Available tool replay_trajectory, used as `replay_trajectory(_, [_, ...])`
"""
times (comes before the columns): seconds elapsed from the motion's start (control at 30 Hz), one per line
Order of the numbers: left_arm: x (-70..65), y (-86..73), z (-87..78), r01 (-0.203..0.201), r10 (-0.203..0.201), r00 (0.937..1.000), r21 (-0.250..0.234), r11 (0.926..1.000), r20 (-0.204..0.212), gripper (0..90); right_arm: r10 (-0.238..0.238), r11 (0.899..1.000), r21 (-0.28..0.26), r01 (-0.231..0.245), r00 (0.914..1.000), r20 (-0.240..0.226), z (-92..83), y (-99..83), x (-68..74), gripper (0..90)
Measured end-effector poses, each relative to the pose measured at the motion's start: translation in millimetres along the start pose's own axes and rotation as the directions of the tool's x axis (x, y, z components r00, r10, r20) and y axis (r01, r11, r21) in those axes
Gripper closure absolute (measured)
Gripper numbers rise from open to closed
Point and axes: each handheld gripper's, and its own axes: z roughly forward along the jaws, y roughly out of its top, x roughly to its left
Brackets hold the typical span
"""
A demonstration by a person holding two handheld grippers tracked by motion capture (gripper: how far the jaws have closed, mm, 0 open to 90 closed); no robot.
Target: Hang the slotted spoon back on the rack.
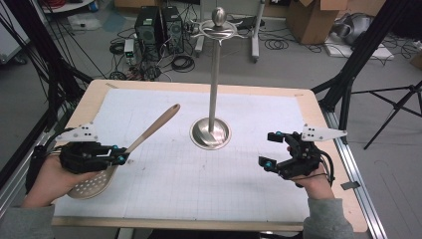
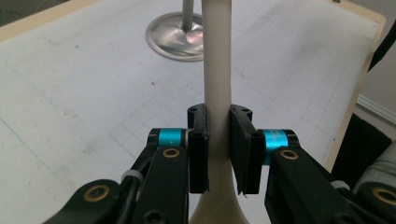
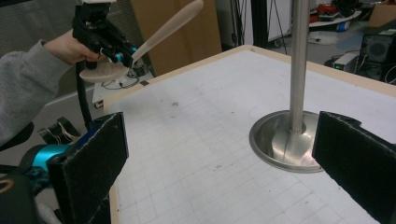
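Observation:
A beige slotted spoon [image 1: 149, 130] with a round perforated bowl and a long handle is lifted off the table at the left. My left gripper [image 1: 119, 158] is shut on its handle just above the bowl; in the left gripper view the pads [image 2: 200, 144] press on the spoon handle [image 2: 217, 70] from both sides. The handle points up and toward a metal utensil stand [image 1: 213, 89] with hooks at its top, in the table's middle. My right gripper [image 1: 270, 149] stands open and empty at the right, its wide jaws framing the stand's base [image 3: 285, 140].
The table [image 1: 318, 114] carries a white gridded mat [image 1: 199, 169]. Behind it on the floor are computer towers [image 1: 158, 27], cables and cardboard boxes. Black tripod legs [image 1: 348, 74] stand at the table's right and left sides.

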Motion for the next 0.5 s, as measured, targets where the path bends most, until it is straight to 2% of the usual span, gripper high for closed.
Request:
replay_trajectory(0.2, [-0.1, 19.2, -5.9, -0.029, 0.029, 0.9994, 0.002, 0.9996, -0.021, 77.7, -0.001, 1.0, -0.009, 0.001, 1.0, 0.002, -2.1, 0.0, -0.8, 2.2])
replay_trajectory(0.5, [0.9, 38.6, -11.2, -0.04, 0.04, 0.9978, -0.001, 0.9992, -0.052, 77.9, 0.003, 1.0, -0.014, -0.003, 1.0, 0.0, -2.9, 0.1, -0.3, 2.2])
